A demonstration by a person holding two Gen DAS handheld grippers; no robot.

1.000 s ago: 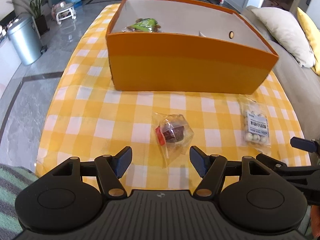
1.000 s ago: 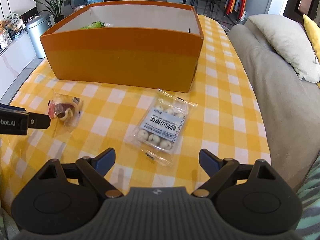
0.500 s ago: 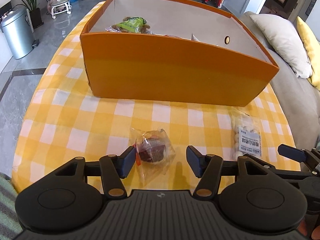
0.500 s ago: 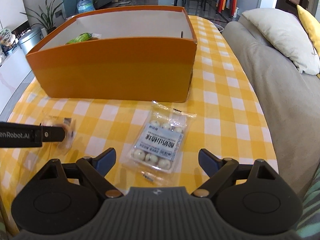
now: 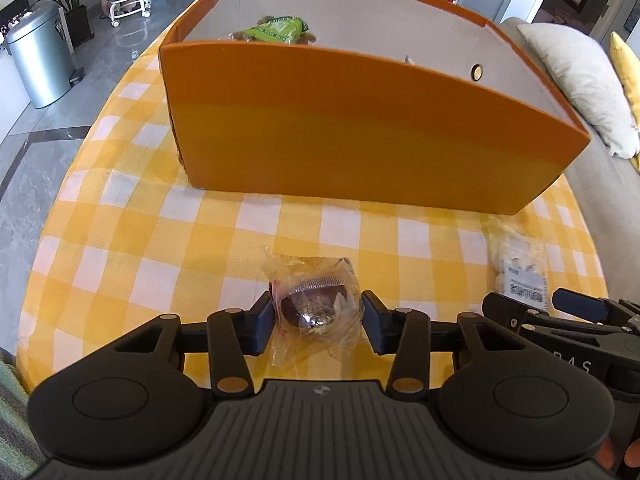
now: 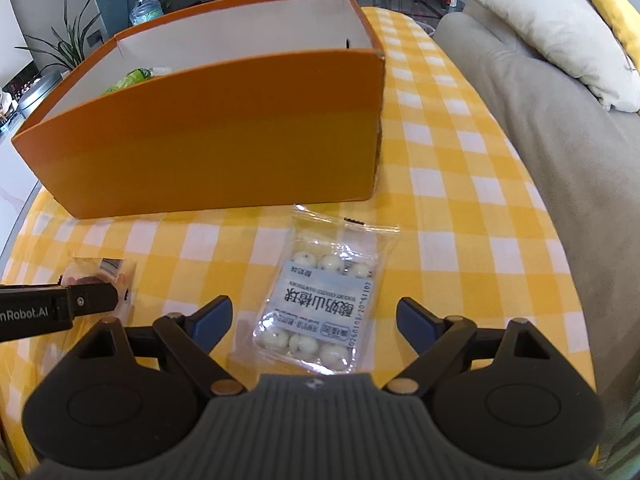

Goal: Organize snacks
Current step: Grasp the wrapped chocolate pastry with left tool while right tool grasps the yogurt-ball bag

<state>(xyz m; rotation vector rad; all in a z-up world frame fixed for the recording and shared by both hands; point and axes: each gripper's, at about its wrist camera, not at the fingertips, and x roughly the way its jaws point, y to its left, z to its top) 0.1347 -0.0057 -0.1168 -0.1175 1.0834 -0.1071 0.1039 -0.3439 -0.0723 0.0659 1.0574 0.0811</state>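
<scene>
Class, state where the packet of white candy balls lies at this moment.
The packet of white candy balls lies flat on the checked tablecloth, in front of the orange box's right corner, between the right gripper's open fingers.

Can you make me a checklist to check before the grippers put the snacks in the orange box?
1. Dark snack packet between the left gripper pads: ok; jaws closing on it.
2. Firm grip on it: cannot tell.
3. White ball packet between the right gripper pads: ok; jaws wide open.
4. Orange box open on top: ok.
5. Room inside beside the green snack: ok.
6. Grippers apart from each other: ok.
</scene>
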